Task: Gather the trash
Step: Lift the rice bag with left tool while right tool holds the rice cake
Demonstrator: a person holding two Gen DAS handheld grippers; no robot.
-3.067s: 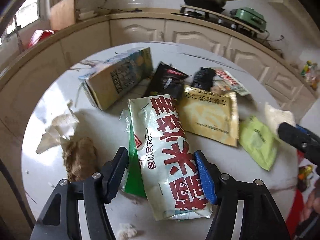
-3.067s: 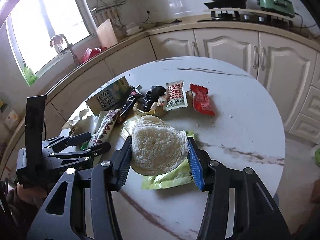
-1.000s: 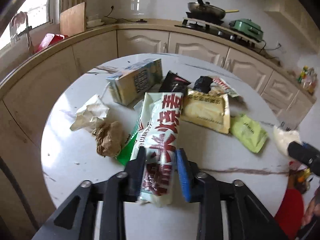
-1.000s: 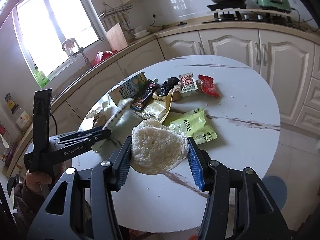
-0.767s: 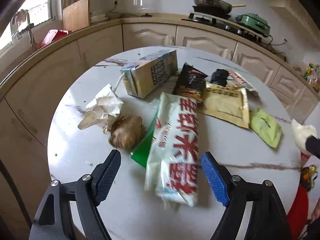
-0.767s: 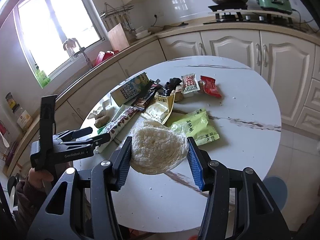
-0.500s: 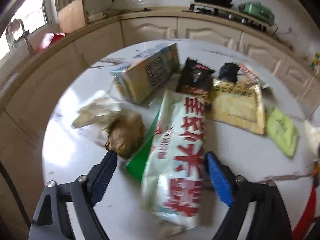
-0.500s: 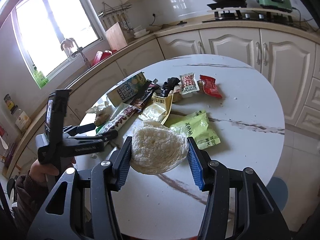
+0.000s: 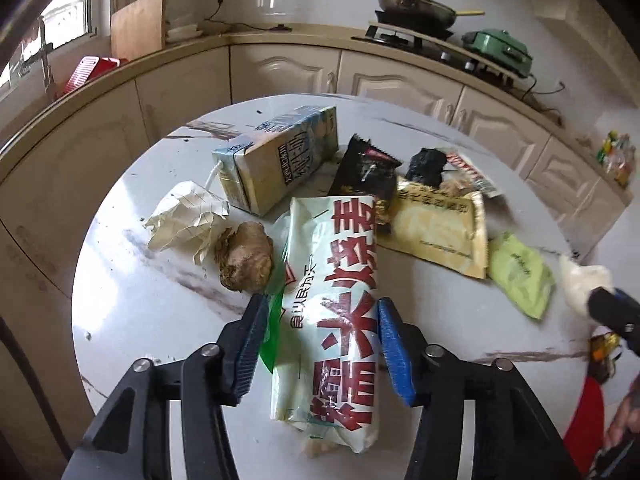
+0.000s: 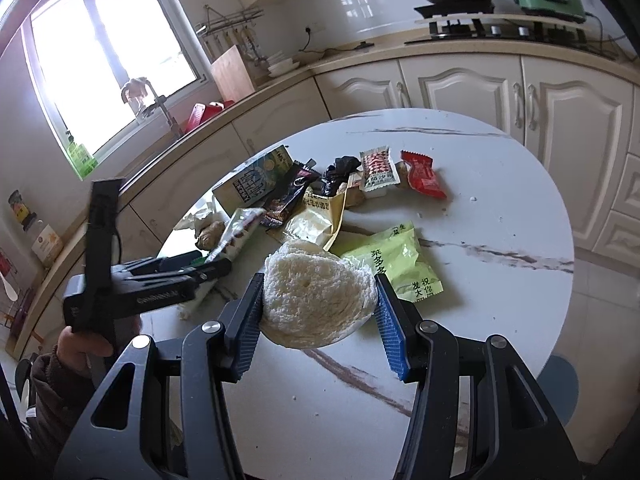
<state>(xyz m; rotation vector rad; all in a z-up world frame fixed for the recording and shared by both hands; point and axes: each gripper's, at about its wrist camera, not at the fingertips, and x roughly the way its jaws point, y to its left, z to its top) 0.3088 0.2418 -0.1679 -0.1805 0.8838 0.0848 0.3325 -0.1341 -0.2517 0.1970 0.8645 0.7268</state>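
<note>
A long white snack bag (image 9: 336, 304) with red characters and a green flap lies on the round white marble table (image 9: 132, 312). My left gripper (image 9: 320, 332) straddles its near half; its jaws are closing, and the blue pads sit at the bag's edges without squeezing it. The right wrist view shows that gripper (image 10: 208, 268) low over the table's left side, held by a hand. My right gripper (image 10: 320, 312) is shut on a round white bun (image 10: 316, 296), held above the table's near part. The bun (image 9: 580, 284) also shows at the right edge of the left wrist view.
Further back lie a milk carton (image 9: 280, 160), crumpled paper (image 9: 188, 220), a ginger root (image 9: 244, 260), a black wrapper (image 9: 364, 172), a yellow packet (image 9: 436, 228), a green packet (image 10: 396, 264) and a red wrapper (image 10: 422, 174). Cabinets and a stove ring the table.
The left gripper let go of the white bag, which dropped flat on the table; the jaws went wide and have since narrowed around it again. The right gripper still holds the bun.
</note>
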